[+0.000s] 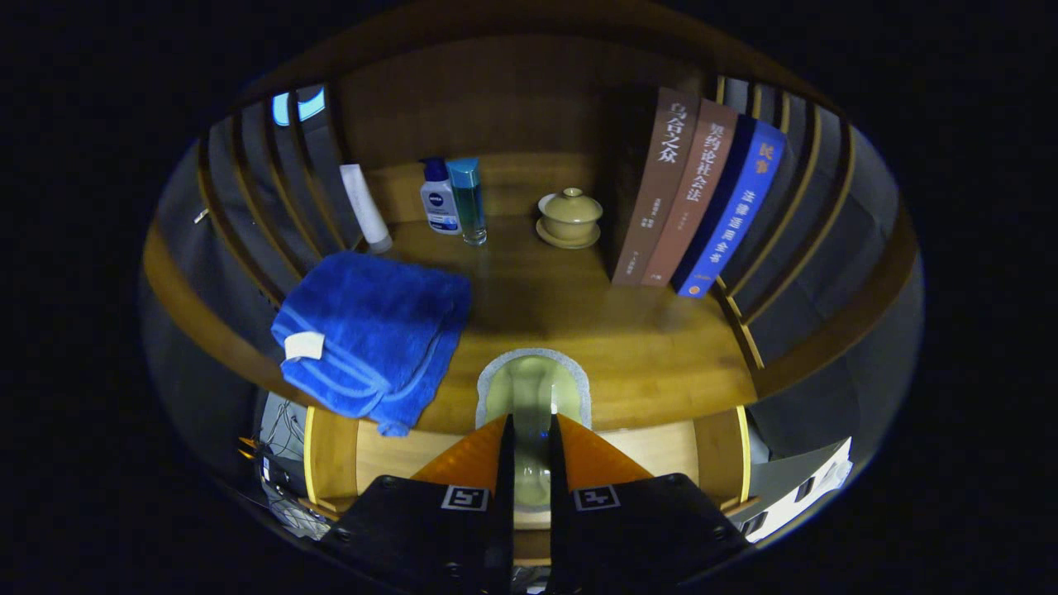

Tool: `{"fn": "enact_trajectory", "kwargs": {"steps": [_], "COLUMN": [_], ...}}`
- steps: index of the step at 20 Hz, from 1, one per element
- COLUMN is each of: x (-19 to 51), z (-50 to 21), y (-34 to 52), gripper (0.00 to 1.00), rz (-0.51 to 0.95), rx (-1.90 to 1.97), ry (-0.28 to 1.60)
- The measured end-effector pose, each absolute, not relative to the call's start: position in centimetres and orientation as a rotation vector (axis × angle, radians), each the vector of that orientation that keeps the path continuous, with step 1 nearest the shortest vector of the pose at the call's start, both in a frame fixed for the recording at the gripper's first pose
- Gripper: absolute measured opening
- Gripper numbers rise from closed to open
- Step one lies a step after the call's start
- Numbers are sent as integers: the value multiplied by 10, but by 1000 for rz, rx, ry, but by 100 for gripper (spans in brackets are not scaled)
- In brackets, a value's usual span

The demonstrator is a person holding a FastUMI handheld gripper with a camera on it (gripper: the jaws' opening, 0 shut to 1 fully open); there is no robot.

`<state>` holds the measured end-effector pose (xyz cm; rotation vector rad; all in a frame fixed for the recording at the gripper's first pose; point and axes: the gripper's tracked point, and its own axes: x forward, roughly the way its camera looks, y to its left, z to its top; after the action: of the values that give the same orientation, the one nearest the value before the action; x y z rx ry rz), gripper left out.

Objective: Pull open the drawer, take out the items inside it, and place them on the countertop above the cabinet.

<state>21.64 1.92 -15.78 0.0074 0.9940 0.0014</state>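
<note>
My gripper (530,423) is shut on a flat pale green pad with a grey rim (533,387). The pad stands upright between the fingers, over the front edge of the wooden countertop (579,322). Below the fingers the drawer (653,450) is pulled open and shows its light wood inside. A folded blue towel (372,330) lies on the countertop left of the fingers, one corner hanging over the front edge.
At the back of the countertop stand a white tube (365,207), a white pump bottle (439,198), a teal bottle (468,201) and a lidded tea cup on a saucer (569,217). Three books (698,198) lean at the right. Slatted side walls close in both sides.
</note>
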Motion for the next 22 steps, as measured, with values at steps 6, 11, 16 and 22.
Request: {"fn": "enact_trajectory", "kwargs": {"steps": [6, 11, 16, 22], "x": [268, 287, 287, 273], "z": [-178, -193, -192, -159], "y": [21, 31, 39, 39], "gripper": [23, 22, 56, 100], "rz": [51, 84, 119, 69], "rx": [4, 16, -12, 78], "ry": [1026, 1047, 1058, 937]}}
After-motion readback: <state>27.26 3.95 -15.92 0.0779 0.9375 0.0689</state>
